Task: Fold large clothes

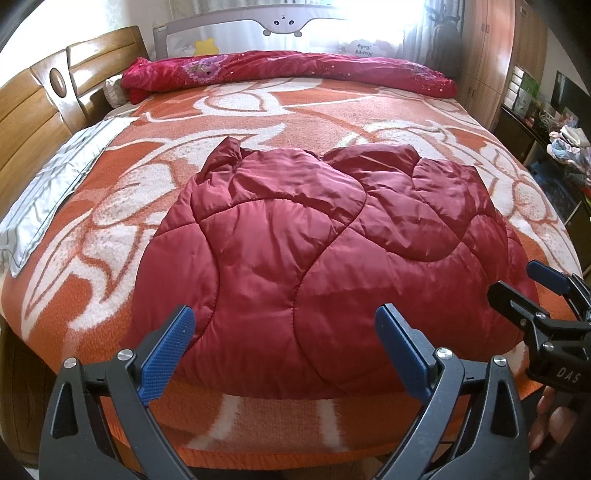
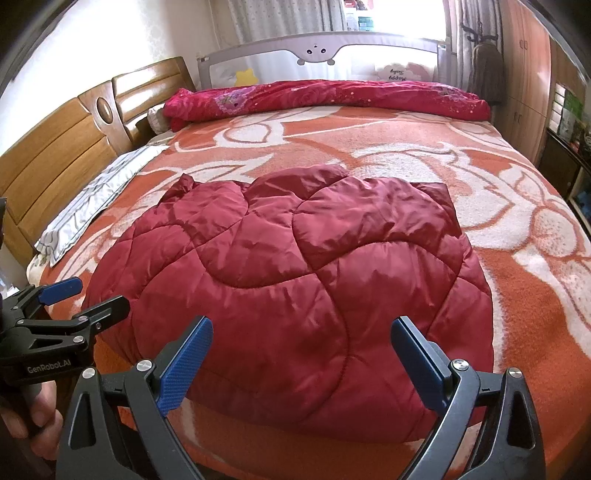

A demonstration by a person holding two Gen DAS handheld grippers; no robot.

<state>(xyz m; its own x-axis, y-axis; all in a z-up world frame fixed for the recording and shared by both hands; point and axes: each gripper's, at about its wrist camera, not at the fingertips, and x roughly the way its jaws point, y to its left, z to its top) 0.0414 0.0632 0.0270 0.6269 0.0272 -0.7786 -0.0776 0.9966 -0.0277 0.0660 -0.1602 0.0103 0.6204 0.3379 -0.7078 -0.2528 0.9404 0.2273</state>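
Observation:
A dark red quilted padded garment [image 1: 317,258] lies folded in a thick bundle on the orange and white bed blanket [image 1: 110,229], near the front edge. It also shows in the right wrist view [image 2: 295,288]. My left gripper [image 1: 284,339] is open and empty, just in front of the garment's near edge. My right gripper [image 2: 301,350] is open and empty, also at the near edge. The right gripper shows at the right of the left wrist view [image 1: 517,282]. The left gripper shows at the left of the right wrist view [image 2: 92,295].
A rolled red floral quilt [image 1: 288,72] lies along the far side of the bed. A grey striped pillowcase [image 1: 55,188] lies at the left. A wooden headboard [image 1: 40,122] stands left, a grey bed rail [image 1: 284,22] behind, wardrobes [image 1: 491,55] and cluttered shelves [image 1: 554,129] at right.

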